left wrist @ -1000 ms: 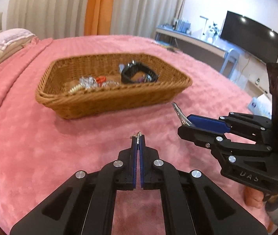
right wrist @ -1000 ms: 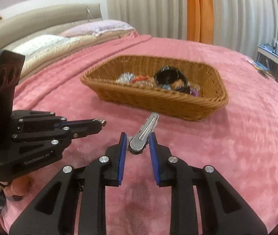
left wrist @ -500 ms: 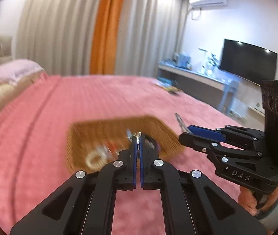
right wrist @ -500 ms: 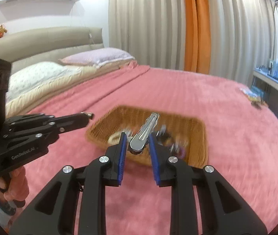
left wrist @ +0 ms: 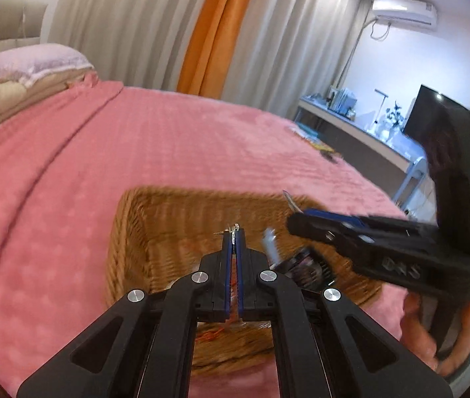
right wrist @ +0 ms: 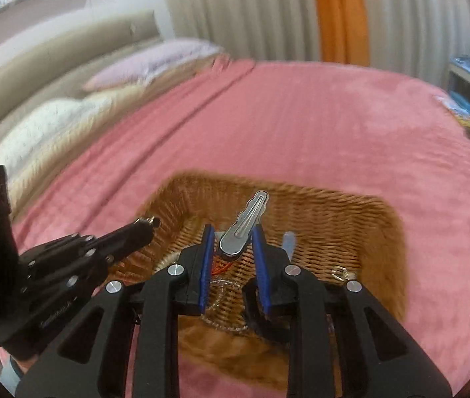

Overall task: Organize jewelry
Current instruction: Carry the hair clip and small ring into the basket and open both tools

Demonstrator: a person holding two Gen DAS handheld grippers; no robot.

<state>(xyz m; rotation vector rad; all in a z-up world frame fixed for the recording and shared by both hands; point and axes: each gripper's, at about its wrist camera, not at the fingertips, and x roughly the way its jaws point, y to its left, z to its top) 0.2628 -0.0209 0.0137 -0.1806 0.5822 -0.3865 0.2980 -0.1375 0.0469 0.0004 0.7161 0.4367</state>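
A wicker basket (left wrist: 135, 232) (right wrist: 351, 212) sits on the pink bedspread and holds jewelry, among it a black watch (left wrist: 304, 268), an orange cord (right wrist: 221, 268) and a clear chain (right wrist: 218, 298). My left gripper (left wrist: 233, 232) is shut on a small metal earring (left wrist: 230, 230) and hangs over the basket. My right gripper (right wrist: 233, 232) is shut on a silver hair clip (right wrist: 245, 222), also over the basket. Each gripper shows in the other's view, the right one (left wrist: 367, 242) and the left one (right wrist: 102, 248).
The pink bedspread (left wrist: 135, 149) stretches all around the basket. Pillows (right wrist: 69, 109) and a headboard lie at the left. A desk (left wrist: 367, 132) with a television stands at the right, curtains behind.
Both grippers have risen and moved forward with their items, from the bedspread in front of the basket to above its inside. Their grips have not changed.
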